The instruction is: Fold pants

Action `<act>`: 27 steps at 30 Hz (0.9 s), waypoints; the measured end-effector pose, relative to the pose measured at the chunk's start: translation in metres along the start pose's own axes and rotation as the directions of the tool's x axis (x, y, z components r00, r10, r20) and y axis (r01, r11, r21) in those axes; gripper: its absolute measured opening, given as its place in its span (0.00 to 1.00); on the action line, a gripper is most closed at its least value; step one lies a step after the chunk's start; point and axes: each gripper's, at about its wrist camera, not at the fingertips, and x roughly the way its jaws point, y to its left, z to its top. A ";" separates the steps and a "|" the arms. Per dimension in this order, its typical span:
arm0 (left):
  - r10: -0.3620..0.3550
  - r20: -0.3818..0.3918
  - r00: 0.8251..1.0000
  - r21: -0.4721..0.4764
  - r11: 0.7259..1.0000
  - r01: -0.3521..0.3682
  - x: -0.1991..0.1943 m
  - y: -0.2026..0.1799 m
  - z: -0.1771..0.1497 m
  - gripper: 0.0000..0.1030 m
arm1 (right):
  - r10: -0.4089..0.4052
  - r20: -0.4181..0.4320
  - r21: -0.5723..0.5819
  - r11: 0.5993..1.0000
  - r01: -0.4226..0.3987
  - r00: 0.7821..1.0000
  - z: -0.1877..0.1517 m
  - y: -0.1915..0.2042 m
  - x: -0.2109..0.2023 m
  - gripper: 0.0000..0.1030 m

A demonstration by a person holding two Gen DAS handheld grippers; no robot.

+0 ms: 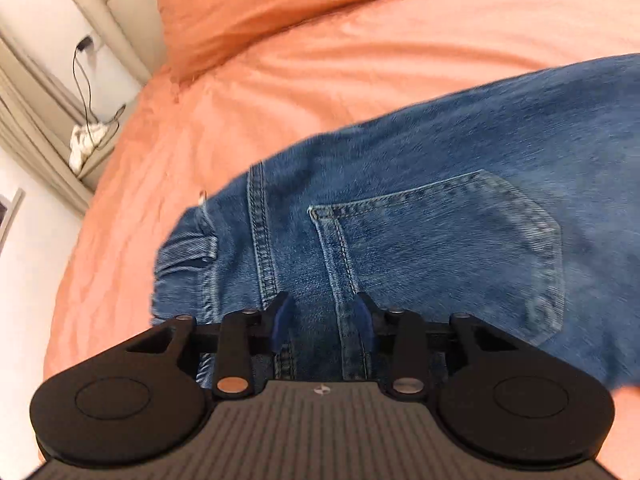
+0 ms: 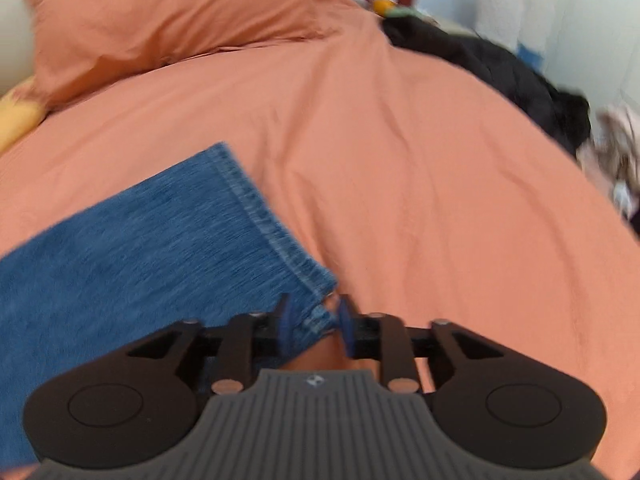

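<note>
Both claws (image 1: 322, 312) (image 2: 314, 316) over jeans (image 1: 400, 220)

We see a bed (image 2: 400, 160) covered in an orange sheet, lightly creased. Blue jeans (image 1: 440, 220) lie flat on it, back pocket up, their hemmed leg end (image 2: 256, 204) spread on the sheet. An orange pillow (image 2: 160, 20) rests at the head. A dark garment (image 2: 500, 76) lies along the bed's far right edge.
</note>
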 end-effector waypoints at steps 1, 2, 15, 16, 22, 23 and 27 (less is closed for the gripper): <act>-0.019 0.019 1.000 0.004 1.000 0.019 -0.009 0.000 -0.004 0.43 | 0.015 0.004 -0.026 1.000 -0.015 1.000 -0.001 0.007 -0.008 0.27; -0.040 0.038 0.998 0.009 0.999 0.040 -0.019 0.000 -0.008 0.43 | 0.040 0.008 -0.046 0.998 -0.040 0.999 -0.004 0.015 -0.017 0.27; -0.116 0.108 0.987 0.210 0.973 0.091 -0.092 -0.008 -0.064 0.43 | 0.485 -0.164 -0.377 0.774 -0.509 0.859 -0.122 0.212 -0.138 0.29; -0.105 0.103 0.989 0.207 0.975 0.082 -0.090 0.000 -0.064 0.43 | 0.510 -0.185 -0.399 0.742 -0.538 0.840 -0.135 0.230 -0.148 0.30; -0.015 0.066 0.998 0.286 0.958 -0.005 -0.072 0.040 -0.080 0.56 | 0.595 -0.288 -0.503 0.573 -0.647 0.750 -0.208 0.329 -0.187 0.33; -0.010 0.056 0.998 0.305 0.952 -0.007 -0.069 0.044 -0.084 0.56 | 0.599 -0.299 -0.518 0.552 -0.654 0.743 -0.219 0.343 -0.191 0.33; 0.024 0.048 0.999 0.427 0.903 -0.042 -0.056 0.046 -0.098 0.56 | 0.607 -0.328 -0.568 0.485 -0.665 0.724 -0.251 0.390 -0.205 0.33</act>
